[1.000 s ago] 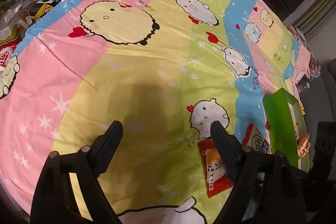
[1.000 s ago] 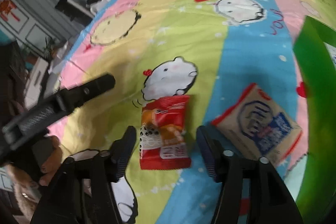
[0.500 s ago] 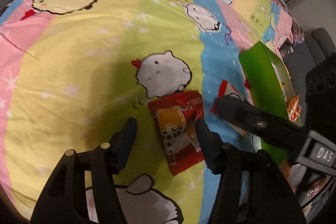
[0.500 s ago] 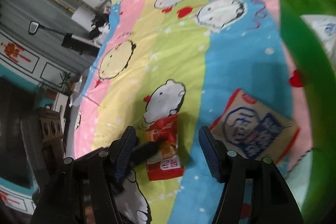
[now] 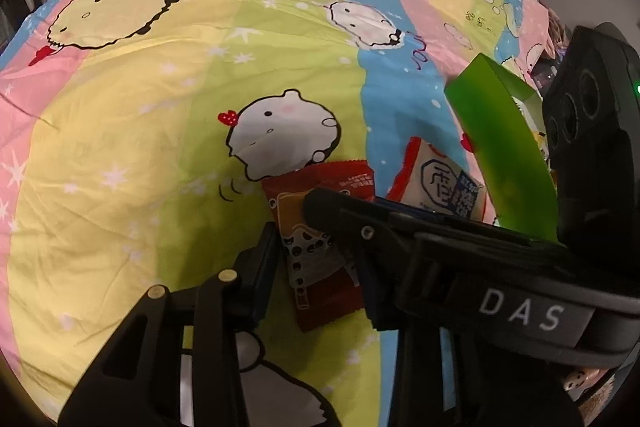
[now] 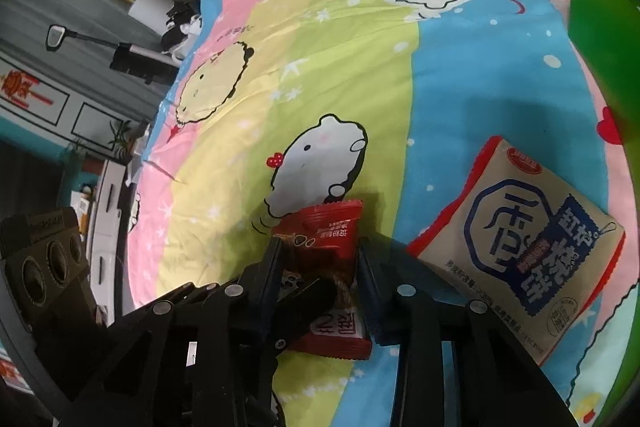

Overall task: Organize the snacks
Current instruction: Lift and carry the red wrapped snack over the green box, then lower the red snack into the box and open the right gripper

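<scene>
A small red snack packet [image 6: 332, 267] is lying on the cartoon bedsheet [image 5: 160, 107], left of a beige biscuit packet [image 6: 516, 267] and a green box [image 5: 500, 147]. Both the left gripper [image 5: 316, 263] and right gripper [image 6: 320, 267] are angling downward, jaws closing on it. One firm, centred pinch should suffice.

The bedsheet [image 5: 168, 147] runs in pastel stripes of pink, yellow, lime green and blue, scattered with white stars, red hearts and black-outlined white and yellow cartoon creatures. The near packet [image 6: 332, 227] is red, printed with a brown drink and black dots in the left wrist view. The packet to its right [image 6: 516, 267] is cream, edged red, with navy lettering. The box [image 5: 504, 147] is bright green. Both hand-held grippers are black.
</scene>
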A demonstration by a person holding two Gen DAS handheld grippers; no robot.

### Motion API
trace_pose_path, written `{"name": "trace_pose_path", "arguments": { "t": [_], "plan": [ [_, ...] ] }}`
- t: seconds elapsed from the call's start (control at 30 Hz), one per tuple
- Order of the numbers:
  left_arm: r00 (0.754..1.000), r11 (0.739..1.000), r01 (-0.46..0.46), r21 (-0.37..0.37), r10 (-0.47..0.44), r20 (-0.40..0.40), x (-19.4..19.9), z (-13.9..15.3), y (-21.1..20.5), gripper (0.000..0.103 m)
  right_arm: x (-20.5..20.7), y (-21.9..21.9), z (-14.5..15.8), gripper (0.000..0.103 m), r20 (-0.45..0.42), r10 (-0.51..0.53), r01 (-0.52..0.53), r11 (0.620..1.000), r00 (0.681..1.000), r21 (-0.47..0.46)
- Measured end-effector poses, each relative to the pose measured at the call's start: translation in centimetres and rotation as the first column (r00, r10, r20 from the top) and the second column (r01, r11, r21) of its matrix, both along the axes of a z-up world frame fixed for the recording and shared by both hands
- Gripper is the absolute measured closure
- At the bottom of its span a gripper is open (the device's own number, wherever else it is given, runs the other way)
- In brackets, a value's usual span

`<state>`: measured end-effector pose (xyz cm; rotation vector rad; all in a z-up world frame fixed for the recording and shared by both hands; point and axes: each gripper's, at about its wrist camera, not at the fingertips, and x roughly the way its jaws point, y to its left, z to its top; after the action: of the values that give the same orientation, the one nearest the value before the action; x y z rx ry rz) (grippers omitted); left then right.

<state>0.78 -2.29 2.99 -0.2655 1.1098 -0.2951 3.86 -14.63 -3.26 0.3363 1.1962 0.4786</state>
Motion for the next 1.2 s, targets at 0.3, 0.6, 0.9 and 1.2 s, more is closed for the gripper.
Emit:
{"name": "trace_pose_path", "arguments": {
  "t": [0.3,0.6,0.9,1.2],
  "plan": [
    [0.977,0.998,0.055,-0.020,-0.049,0.208,-1.5,6.2,-3.5,0.069,-2.4,-3.2,6.8,0.065,0.197,-0.061,0.061,0.998,0.979,0.006],
    [0.899,0.979,0.205,-0.004,-0.187,0.396,-2.1,11.4,-11.1,0.070,-5.3,-10.9,13.2,0.065,0.392,-0.206,0.220,0.975,0.897,0.010],
    [0.871,0.948,0.319,0.012,-0.298,0.391,0.1,10.8,-18.7,0.070,-5.2,-18.5,13.2,0.065,0.386,-0.363,0.370,0.927,0.848,0.059],
    [0.882,0.926,0.378,-0.017,-0.354,0.310,2.3,7.9,-22.4,0.070,-3.4,-22.8,10.6,0.065,0.298,-0.445,0.451,0.891,0.845,0.051]
  ]
}}
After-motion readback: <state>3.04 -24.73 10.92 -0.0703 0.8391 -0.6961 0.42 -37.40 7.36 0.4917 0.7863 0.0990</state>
